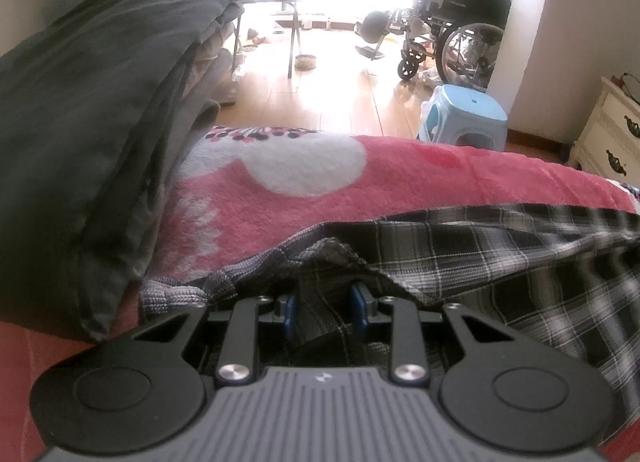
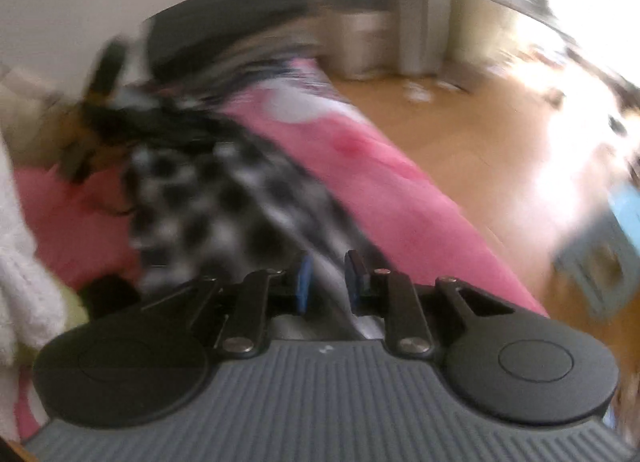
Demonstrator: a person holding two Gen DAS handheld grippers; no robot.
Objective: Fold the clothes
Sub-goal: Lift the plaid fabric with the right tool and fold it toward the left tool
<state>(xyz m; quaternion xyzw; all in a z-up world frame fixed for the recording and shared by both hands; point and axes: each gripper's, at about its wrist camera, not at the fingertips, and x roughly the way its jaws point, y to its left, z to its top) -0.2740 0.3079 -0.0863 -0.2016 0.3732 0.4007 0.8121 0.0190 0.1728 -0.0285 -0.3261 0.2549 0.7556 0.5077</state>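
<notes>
A black-and-white plaid shirt [image 1: 500, 246] lies across a pink blanket [image 1: 360, 202] on a bed. In the left wrist view, my left gripper [image 1: 324, 308] is shut on a bunched edge of the shirt, and cloth fills the gap between the blue pads [image 1: 289, 310]. The right wrist view is blurred by motion. There the plaid shirt [image 2: 208, 198] stretches away over the pink blanket [image 2: 400, 190]. My right gripper [image 2: 329, 280] is shut on the shirt's near end. A dark blurred shape [image 2: 100, 110] sits at the shirt's far end; I cannot tell what it is.
A thick folded dark grey quilt [image 1: 80, 122] lies on the bed at the left. Beyond the bed edge the wooden floor [image 1: 332, 94] holds a blue stool [image 1: 466, 110], a wheelchair [image 1: 452, 34] and a folding table [image 1: 280, 6]. A white dresser [image 1: 612, 130] stands at right. White fluffy fabric [image 2: 16, 262] is near my right gripper.
</notes>
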